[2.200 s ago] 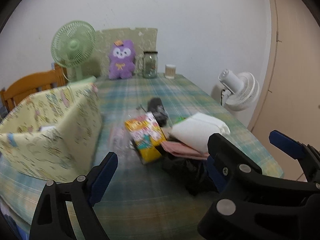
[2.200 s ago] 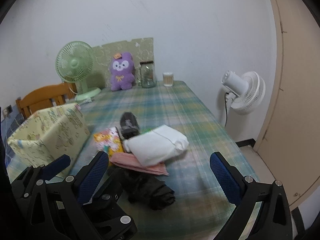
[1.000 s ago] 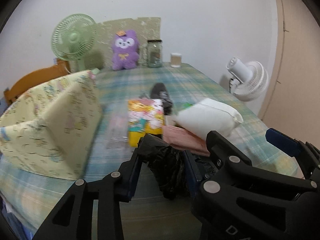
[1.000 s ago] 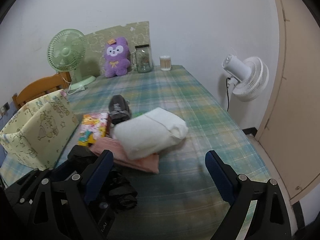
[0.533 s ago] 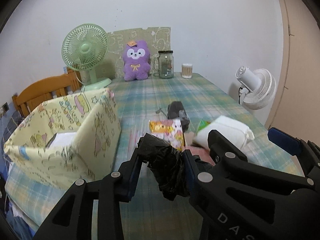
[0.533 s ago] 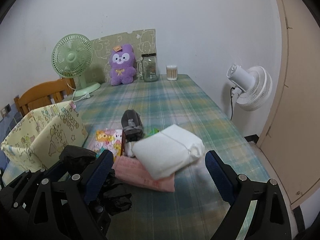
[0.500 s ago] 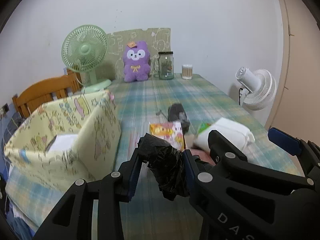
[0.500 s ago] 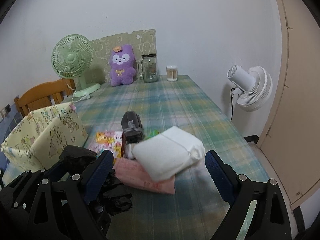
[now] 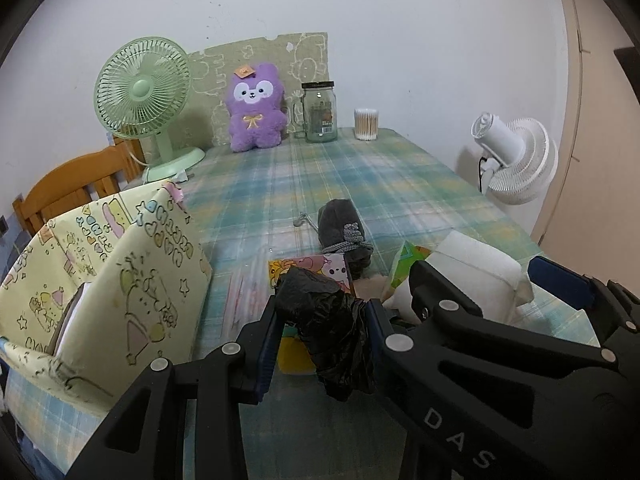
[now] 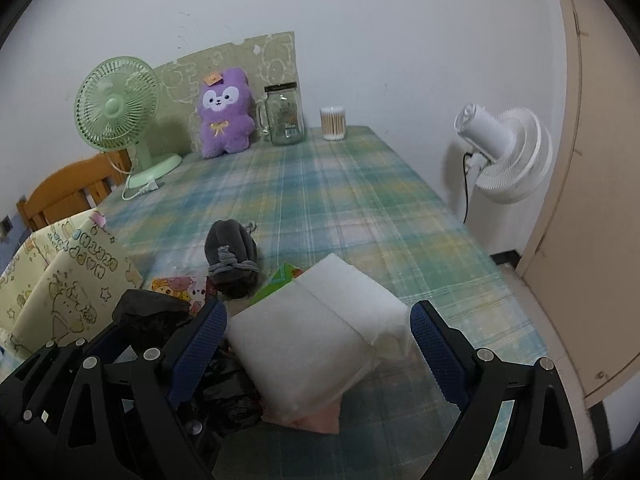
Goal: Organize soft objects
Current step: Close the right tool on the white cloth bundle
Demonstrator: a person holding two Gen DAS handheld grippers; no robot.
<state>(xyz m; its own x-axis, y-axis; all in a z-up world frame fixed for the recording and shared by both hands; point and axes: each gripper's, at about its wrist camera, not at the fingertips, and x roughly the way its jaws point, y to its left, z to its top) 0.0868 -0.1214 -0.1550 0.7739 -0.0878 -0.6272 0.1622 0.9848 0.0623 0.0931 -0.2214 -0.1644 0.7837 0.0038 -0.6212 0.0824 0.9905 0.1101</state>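
My left gripper (image 9: 320, 320) is shut on a crumpled black plastic bag (image 9: 332, 332), held above the plaid table (image 9: 360, 184). The bag (image 10: 152, 312) also shows at lower left in the right wrist view. My right gripper (image 10: 318, 324) is open, and the white soft pack (image 10: 316, 340) fills the space between its blue pads (image 10: 200, 344). The pack rests on a pink folded cloth (image 10: 316, 422). A grey rolled pouch (image 9: 344, 232), a cartoon-print packet (image 9: 312, 270) and a green packet (image 10: 280, 280) lie just beyond. A yellow patterned fabric box (image 9: 112, 280) stands open at the left.
At the table's far end stand a green fan (image 9: 142, 92), a purple plush (image 9: 254, 108), a glass jar (image 9: 319, 112) and a cotton swab tub (image 9: 366, 124). A wooden chair (image 9: 68, 188) is behind the box. A white fan (image 9: 516, 160) and a door are off the right edge.
My left gripper closed on the black bag and lifted it off the table. My right gripper moved forward, so the white pack now sits between its open fingers.
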